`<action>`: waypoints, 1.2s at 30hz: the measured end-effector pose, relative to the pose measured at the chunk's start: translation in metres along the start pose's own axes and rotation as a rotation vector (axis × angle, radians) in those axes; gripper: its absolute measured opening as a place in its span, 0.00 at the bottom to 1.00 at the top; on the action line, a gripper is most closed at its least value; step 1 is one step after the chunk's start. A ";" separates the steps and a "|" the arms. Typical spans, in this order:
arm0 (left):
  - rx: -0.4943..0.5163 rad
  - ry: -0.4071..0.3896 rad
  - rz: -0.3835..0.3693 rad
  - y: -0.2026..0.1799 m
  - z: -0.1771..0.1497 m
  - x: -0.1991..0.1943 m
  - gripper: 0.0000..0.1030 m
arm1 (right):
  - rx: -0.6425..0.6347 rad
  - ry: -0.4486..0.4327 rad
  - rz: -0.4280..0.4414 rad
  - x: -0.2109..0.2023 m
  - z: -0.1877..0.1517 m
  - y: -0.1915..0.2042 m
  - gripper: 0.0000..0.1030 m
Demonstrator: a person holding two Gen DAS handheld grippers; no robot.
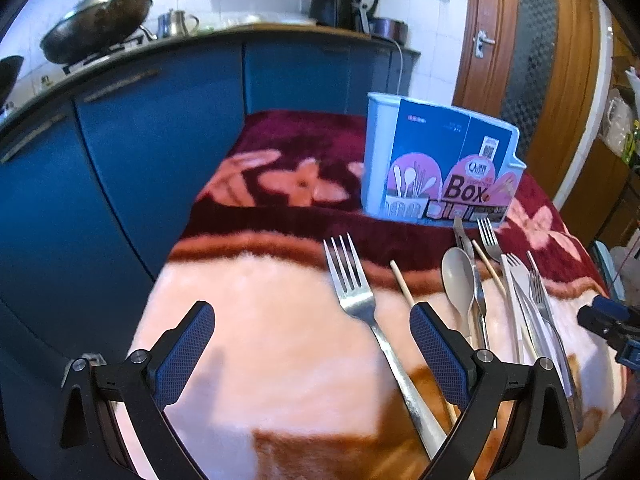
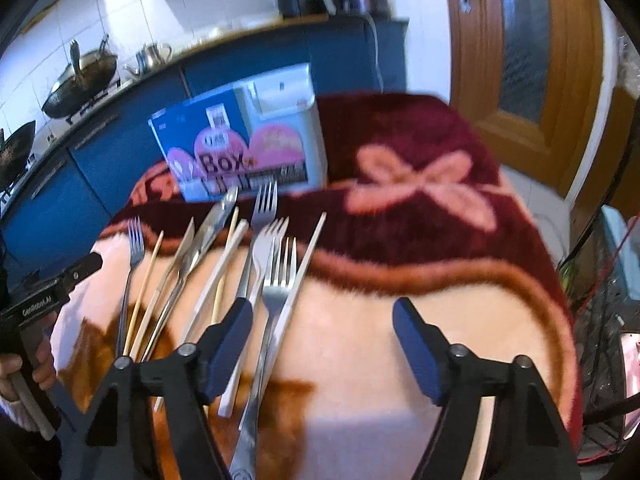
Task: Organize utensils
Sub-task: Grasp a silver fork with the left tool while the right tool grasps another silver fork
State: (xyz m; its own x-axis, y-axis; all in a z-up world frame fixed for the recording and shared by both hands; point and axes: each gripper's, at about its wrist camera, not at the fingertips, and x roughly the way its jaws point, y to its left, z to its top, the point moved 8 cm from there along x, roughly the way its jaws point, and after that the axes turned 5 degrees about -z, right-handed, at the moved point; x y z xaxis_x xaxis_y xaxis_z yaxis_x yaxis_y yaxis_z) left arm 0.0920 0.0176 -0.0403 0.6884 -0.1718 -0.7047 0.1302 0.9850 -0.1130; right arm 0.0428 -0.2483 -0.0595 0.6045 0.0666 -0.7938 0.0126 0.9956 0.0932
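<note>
Your left gripper (image 1: 312, 344) is spread wide and holds nothing, with a fork (image 1: 362, 308) lying between its fingers on the blanket (image 1: 260, 320). Your right gripper (image 2: 322, 344) is apart too, gripping nothing, above more forks (image 2: 276, 280). Past both stands the utensil box (image 1: 440, 160).

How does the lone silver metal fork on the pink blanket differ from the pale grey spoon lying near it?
The lone silver metal fork is shiny steel with four tines; the pale grey spoon is matte with a smooth oval bowl. The fork lies by itself on bare blanket, while the spoon sits within the crowded row of cutlery. Both lie flat, heads pointing toward the blue utensil box.
</note>
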 end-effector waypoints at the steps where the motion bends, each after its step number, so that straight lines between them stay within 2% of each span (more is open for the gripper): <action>1: -0.002 0.022 -0.012 -0.002 -0.002 0.003 0.90 | -0.010 0.029 0.002 0.003 -0.002 0.001 0.64; 2: -0.007 0.053 -0.032 -0.004 -0.004 0.007 0.88 | -0.022 0.057 0.008 0.005 -0.004 0.003 0.63; 8: -0.023 0.211 -0.130 -0.024 -0.024 0.027 0.66 | -0.094 0.171 -0.010 0.017 -0.007 0.011 0.49; 10: -0.015 0.250 -0.141 -0.030 -0.029 0.031 0.61 | -0.111 0.188 -0.011 0.019 -0.006 0.013 0.45; 14: 0.023 0.276 -0.117 -0.038 -0.031 0.034 0.58 | -0.146 0.207 -0.013 0.016 -0.006 0.020 0.41; 20: 0.027 0.361 -0.134 -0.041 -0.023 0.044 0.47 | -0.217 0.247 -0.005 0.014 -0.013 0.037 0.34; 23: 0.015 0.399 -0.139 -0.041 -0.017 0.048 0.31 | -0.229 0.283 0.000 0.020 -0.018 0.041 0.21; 24: 0.010 0.408 -0.157 -0.042 -0.017 0.048 0.22 | -0.230 0.287 0.007 0.022 -0.018 0.042 0.15; 25: 0.002 0.416 -0.170 -0.042 -0.017 0.049 0.16 | -0.229 0.287 0.004 0.022 -0.018 0.042 0.14; 27: -0.013 0.416 -0.183 -0.042 -0.016 0.050 0.12 | -0.225 0.279 0.012 0.021 -0.017 0.042 0.13; 30: -0.016 0.391 -0.200 -0.041 -0.017 0.047 0.10 | -0.200 0.259 0.041 0.016 -0.015 0.040 0.08; 33: -0.011 0.358 -0.225 -0.041 -0.018 0.043 0.05 | -0.185 0.229 0.044 0.009 -0.012 0.033 0.08; 36: -0.011 0.317 -0.235 -0.038 -0.017 0.038 0.05 | -0.167 0.209 0.026 0.004 -0.008 0.022 0.08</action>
State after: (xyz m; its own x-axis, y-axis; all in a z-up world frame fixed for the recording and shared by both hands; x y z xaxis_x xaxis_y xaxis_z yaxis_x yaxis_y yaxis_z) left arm 0.1011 -0.0259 -0.0746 0.3859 -0.3813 -0.8400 0.2487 0.9199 -0.3033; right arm 0.0390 -0.2259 -0.0661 0.4251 0.0879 -0.9009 -0.1427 0.9893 0.0291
